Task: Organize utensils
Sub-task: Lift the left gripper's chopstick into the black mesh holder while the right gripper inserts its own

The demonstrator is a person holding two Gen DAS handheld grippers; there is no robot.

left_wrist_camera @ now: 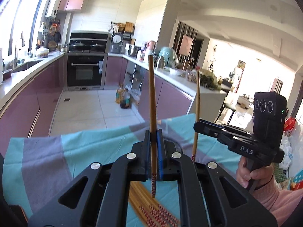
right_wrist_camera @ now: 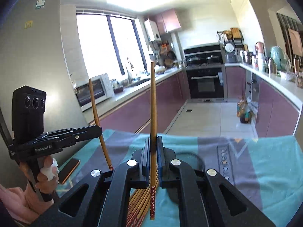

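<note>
Kitchen with purple cabinets and an oven at the far end; near the cameras a table under a teal-and-grey tablecloth (left_wrist_camera: 47, 151) filled the lower part of both views. On the cloth lay a pile of chopsticks (left_wrist_camera: 151, 208), red-patterned ends fanned out, directly below the grippers. A dark phone (right_wrist_camera: 69, 170) sat at the cloth's near left. Left gripper (left_wrist_camera: 153, 138) was clamped tight on a single chopstick (left_wrist_camera: 152, 94), held upright, plain tip pointing up, patterned end hanging below the jaws. Right gripper (right_wrist_camera: 153, 143) was likewise closed on its own chopstick (right_wrist_camera: 153, 104), also upright; seen from the left wrist view it sat off to the right, level with the left one. Both sticks were clear of the pile and not touching each other. Progress: early to middle, I'd judge, with one pair picked up and most of the pile still on the cloth. No holder or tray was in view, so where the pair goes can't be told. Left: pair or place these two, then the rest.
</note>
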